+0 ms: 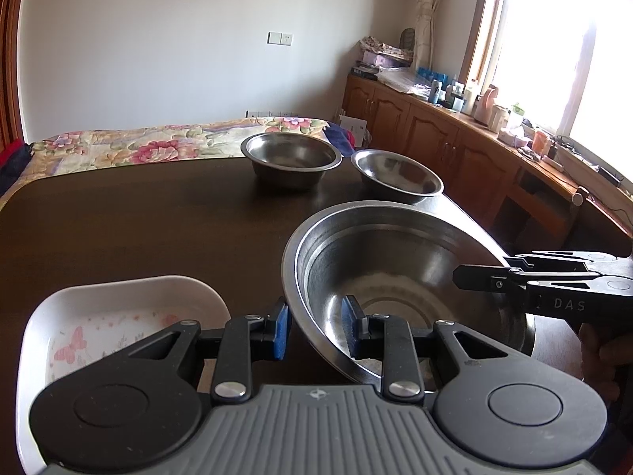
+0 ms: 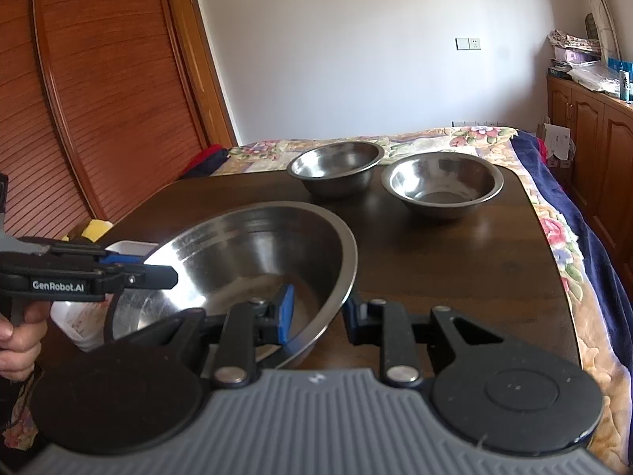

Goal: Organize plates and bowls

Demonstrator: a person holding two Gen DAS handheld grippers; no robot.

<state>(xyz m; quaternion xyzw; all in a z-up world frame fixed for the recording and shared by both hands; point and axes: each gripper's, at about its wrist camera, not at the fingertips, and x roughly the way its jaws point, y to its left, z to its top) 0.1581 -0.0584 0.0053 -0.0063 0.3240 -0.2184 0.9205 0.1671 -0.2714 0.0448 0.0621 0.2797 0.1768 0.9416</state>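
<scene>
The large steel bowl (image 1: 395,277), near on the bench (image 1: 138,217), is pinched at opposite rims by the left gripper (image 1: 316,326) and right gripper (image 2: 318,316); two small bowls (image 1: 290,158) far off and a white dish (image 1: 118,316) at near left seemingly remain unstacked.

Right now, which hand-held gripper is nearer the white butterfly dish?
Left. The left hand-held gripper grips the large bowl right beside the white dish; the right hand-held gripper holds the bowl's opposite rim, farther away.

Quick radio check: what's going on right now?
Left gripper and right gripper each clamp the big steel bowl rim. White dish beside it. Two small bowls ahead, path clear.
</scene>
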